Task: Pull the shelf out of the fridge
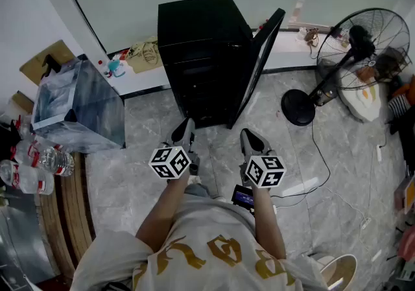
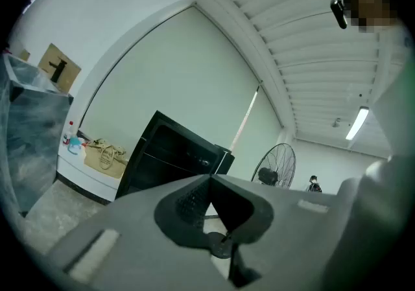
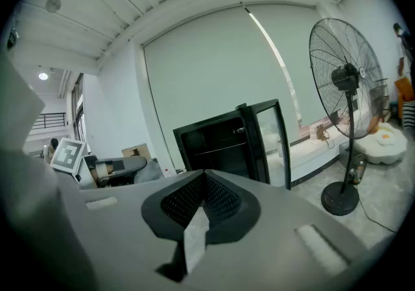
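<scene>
A small black fridge (image 1: 204,56) stands on the floor against the wall ledge, its glass door (image 1: 260,63) swung open to the right. In the right gripper view a thin shelf (image 3: 217,149) shows across the dark inside of the fridge (image 3: 224,140). The left gripper view shows the fridge (image 2: 170,153) from the left. My left gripper (image 1: 186,129) and right gripper (image 1: 249,137) hover side by side a short way in front of the fridge, apart from it. Both are shut with nothing between the jaws.
A standing fan (image 1: 350,63) with a round base is at the right, its cable trailing over the floor. A plastic-wrapped box (image 1: 78,105) and water bottles (image 1: 39,160) sit at the left by a wooden table edge (image 1: 68,218). A bag (image 1: 144,55) lies on the ledge.
</scene>
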The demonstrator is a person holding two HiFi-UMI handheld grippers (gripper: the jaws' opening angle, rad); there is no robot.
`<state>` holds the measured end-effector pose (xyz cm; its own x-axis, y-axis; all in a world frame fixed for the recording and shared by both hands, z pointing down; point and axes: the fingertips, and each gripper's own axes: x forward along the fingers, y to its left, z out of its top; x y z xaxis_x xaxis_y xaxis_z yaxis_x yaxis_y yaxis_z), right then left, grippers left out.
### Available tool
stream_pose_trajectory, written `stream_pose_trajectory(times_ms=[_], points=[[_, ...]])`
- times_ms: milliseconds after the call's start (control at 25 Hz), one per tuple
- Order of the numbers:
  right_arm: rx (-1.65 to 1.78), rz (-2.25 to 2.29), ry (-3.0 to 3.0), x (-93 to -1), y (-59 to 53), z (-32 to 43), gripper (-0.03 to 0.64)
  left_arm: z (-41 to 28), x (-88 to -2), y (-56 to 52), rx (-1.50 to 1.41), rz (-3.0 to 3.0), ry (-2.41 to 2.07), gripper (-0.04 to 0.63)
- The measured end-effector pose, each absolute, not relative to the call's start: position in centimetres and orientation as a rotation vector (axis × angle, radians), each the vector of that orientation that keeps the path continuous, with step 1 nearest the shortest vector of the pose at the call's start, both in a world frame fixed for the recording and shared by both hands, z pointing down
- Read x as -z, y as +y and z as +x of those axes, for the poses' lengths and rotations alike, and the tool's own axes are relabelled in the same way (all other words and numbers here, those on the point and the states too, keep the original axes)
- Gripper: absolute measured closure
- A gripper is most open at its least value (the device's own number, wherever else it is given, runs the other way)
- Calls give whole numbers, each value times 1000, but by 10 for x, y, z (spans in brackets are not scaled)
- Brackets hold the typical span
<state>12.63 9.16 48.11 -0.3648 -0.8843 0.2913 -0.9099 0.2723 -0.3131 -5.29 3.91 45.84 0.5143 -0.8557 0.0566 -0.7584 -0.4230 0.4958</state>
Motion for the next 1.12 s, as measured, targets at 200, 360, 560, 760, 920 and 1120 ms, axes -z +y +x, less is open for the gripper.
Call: stream_pose_trajectory(times_ms=[200, 360, 560, 760, 920, 1120], points=[[-670, 1719, -2467, -480, 94, 121, 594, -56, -450, 42, 332, 2293, -1313, 595], [-663, 1708, -2474, -480, 98, 121, 594, -56, -452, 47, 317, 2290, -1331, 595], [-608, 1782, -2422, -476, 99, 132, 592, -57, -451, 51, 365, 2258, -1329, 595], [-605, 1773, -2438, -476, 95, 131, 537, -61, -461, 40, 419, 2181, -1314, 505], [-612, 1772, -2443, -478, 74, 136, 526, -58, -465, 15, 425, 2163, -1315, 497], [-624, 1784, -2448, -475, 36, 146, 529, -52, -472, -28, 459, 2115, -1297, 495]])
